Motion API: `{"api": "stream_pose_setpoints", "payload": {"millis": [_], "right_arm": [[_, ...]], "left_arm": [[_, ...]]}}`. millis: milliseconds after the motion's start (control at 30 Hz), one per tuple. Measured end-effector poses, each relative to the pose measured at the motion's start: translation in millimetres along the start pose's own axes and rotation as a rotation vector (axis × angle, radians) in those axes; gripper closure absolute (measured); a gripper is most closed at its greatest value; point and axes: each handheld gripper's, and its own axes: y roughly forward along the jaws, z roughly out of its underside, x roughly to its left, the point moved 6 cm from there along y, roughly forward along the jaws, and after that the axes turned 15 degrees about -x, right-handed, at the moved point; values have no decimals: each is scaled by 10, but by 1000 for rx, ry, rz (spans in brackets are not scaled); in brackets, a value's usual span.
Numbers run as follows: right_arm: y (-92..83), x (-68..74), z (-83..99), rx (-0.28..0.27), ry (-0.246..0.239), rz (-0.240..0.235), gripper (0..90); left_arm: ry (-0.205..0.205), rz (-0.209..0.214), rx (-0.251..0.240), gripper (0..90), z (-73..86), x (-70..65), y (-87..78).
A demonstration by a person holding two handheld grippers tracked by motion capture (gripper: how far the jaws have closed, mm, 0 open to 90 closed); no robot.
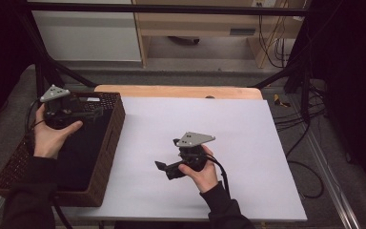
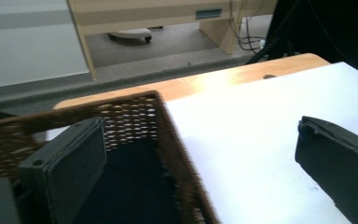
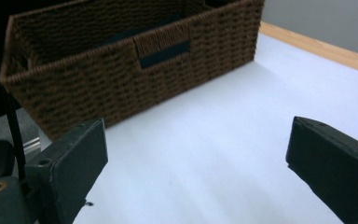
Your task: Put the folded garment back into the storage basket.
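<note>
High view looks down on a white rectangular sheet covering a light wooden table, with a dark brown woven wicker basket standing at the sheet's left edge. The left gripper, a black two-jaw tool with a grey three-cornered plate on top, is held in the person's left hand over the far part of the basket's dark inside, its jaws pointing toward the basket's right wall. The right gripper, of the same build, sits in the right hand low over the bare sheet, near the middle and well apart from the basket, its jaws pointing left toward it.

Left gripper view has the two black jaws standing wide apart with nothing between them; one jaw hangs over the basket's dark interior, the other over the white sheet, and the basket's far right corner lies between them.

Right gripper view shows its jaws spread wide as well, with nothing between them, over the white sheet. Ahead lies the basket's long woven side, with a handle cut-out in its upper edge.
</note>
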Motion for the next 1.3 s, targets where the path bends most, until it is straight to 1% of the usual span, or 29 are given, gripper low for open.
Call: {"api": "stream_pose_setpoints", "payload": {"millis": [33, 67, 100, 133, 167, 200, 233, 267, 300, 333, 367, 400, 433, 500, 533, 567, 600, 700, 733, 767, 800, 833, 867, 900, 933, 1133, 1200, 1233, 1300], "right_arm": [[-38, -25, 19, 4, -3, 4, 55], [-38, -25, 19, 4, -3, 4, 55], [-117, -74, 54, 10, 2, 11, 52], [-156, -103, 71, 11, 2, 15, 52], [-197, -132, 88, 15, 5, 19, 52], [-236, -161, 105, 15, 8, 22, 52], [-236, -161, 105, 15, 8, 22, 52], [-315, -219, 139, 22, 10, 31, 52], [-357, -249, 154, 23, 12, 36, 52], [-400, -281, 168, 24, 16, 42, 52], [-400, -281, 168, 24, 16, 42, 52], [-489, -347, 192, 24, 21, 52, 51], [-533, -384, 204, 22, 24, 61, 51], [-621, -451, 230, 21, 34, 74, 51], [-667, -486, 246, 23, 33, 80, 50], [-714, -518, 262, 26, 35, 87, 51], [-760, -553, 277, 29, 38, 95, 51], [-895, -641, 312, 22, 47, 108, 51], [-895, -641, 312, 22, 47, 108, 51], [-977, -691, 338, 21, 53, 114, 49], [-977, -691, 338, 21, 53, 114, 49], [-1055, -736, 370, 24, 55, 115, 48], [-1055, -736, 370, 24, 55, 115, 48], [-1135, -790, 413, 29, 54, 120, 47], [-1171, -820, 440, 34, 57, 125, 48], [-1386, -978, 588, 43, 80, 151, 50], [-1417, -1004, 610, 43, 82, 158, 51], [-1472, -1052, 653, 37, 94, 168, 52], [-1523, -1094, 703, 33, 107, 178, 52]], "left_arm": [[3, 10, 2, 16, 20, -54, 8], [3, 10, 2, 16, 20, -54, 8], [6, 19, 3, 16, 43, -110, 17], [6, 35, 11, 16, 92, -220, 37], [10, 47, 13, 16, 110, -273, 48], [10, 47, 13, 16, 110, -273, 48], [11, 50, 8, 16, 128, -322, 59], [15, 66, 14, 17, 162, -410, 80], [15, 66, 14, 17, 162, -410, 80], [14, 76, 16, 17, 198, -489, 97], [14, 76, 16, 17, 198, -489, 97], [12, 90, 17, 17, 240, -574, 112], [12, 90, 17, 17, 240, -574, 112], [13, 109, 10, 17, 297, -693, 122], [13, 109, 10, 17, 297, -693, 122], [11, 119, 13, 17, 321, -740, 124], [19, 138, 16, 17, 366, -835, 127], [11, 169, 17, 17, 449, -984, 142], [11, 169, 17, 17, 449, -984, 142], [5, 185, 18, 17, 515, -1073, 150], [5, 185, 18, 17, 515, -1073, 150], [11, 208, 12, 17, 586, -1159, 156], [11, 208, 12, 17, 586, -1159, 156], [5, 225, 15, 17, 672, -1231, 174], [5, 225, 15, 17, 672, -1231, 174], [-29, 261, -17, 30, 967, -1362, 222], [-26, 262, -25, 30, 1002, -1373, 219], [-14, 276, -25, 30, 1074, -1402, 211], [-12, 281, -17, 30, 1111, -1408, 210]]}}
